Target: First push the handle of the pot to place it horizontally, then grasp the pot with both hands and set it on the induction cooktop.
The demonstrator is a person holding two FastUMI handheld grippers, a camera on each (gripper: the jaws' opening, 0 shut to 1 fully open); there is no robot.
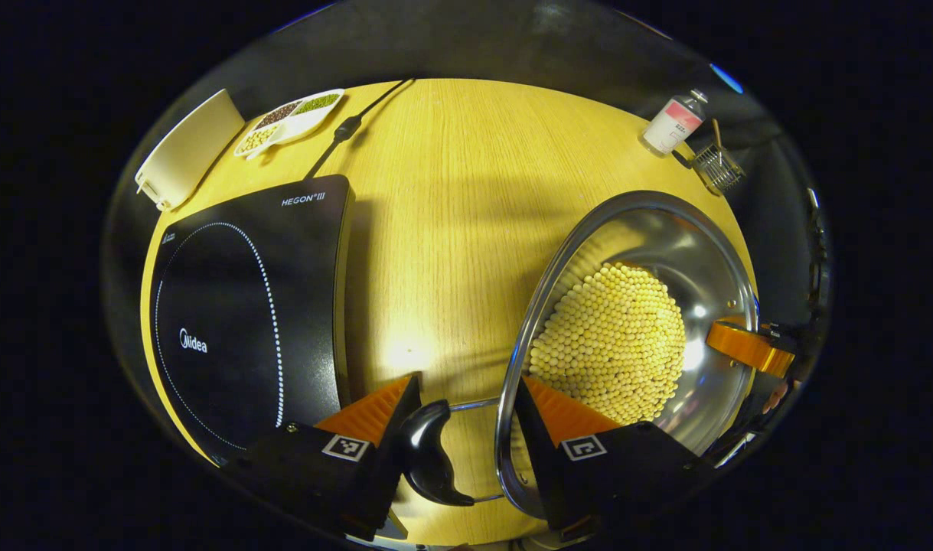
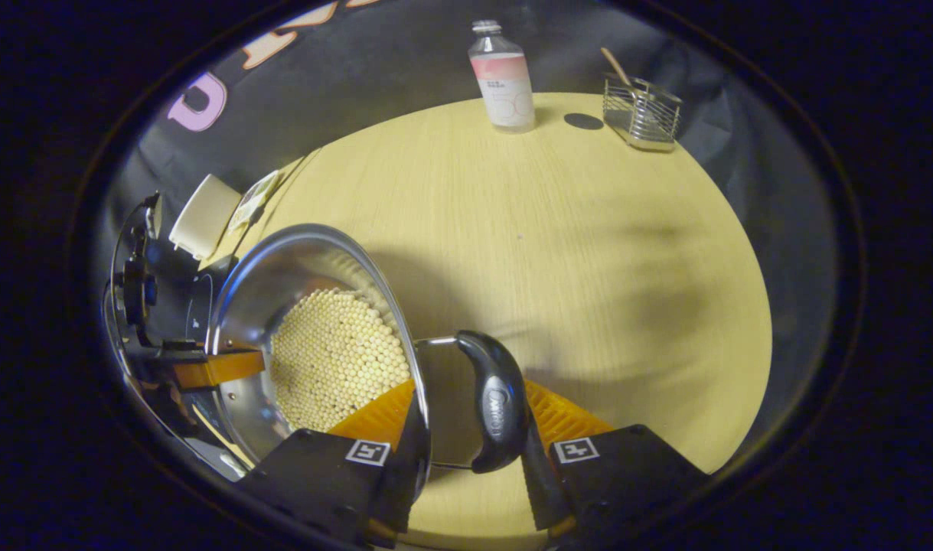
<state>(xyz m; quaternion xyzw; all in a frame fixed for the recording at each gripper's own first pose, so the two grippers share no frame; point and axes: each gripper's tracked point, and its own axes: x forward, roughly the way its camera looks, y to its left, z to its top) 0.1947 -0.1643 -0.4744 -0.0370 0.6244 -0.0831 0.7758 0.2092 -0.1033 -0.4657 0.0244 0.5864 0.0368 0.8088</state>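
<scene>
A steel pot (image 1: 665,260) holding yellow beads (image 1: 611,352) stands on the wooden table, right of the black induction cooktop (image 1: 244,306). My left gripper (image 1: 466,390) is closed across the pot's near side. One finger lies against the black side handle (image 1: 432,451) and the other sits inside the rim. In the right gripper view my right gripper (image 2: 470,390) grips the opposite side of the pot (image 2: 282,268) the same way, one finger inside the rim and one against the other black handle (image 2: 497,405). At the far rim one of the right gripper's fingers (image 1: 745,346) shows.
Behind the cooktop are a white box (image 1: 187,149), a divided dish of beans (image 1: 290,121) and the power cord (image 1: 347,130). A bottle (image 2: 503,80) and a wire basket (image 2: 641,111) stand at the table's far edge. Bare tabletop (image 1: 451,229) separates cooktop and pot.
</scene>
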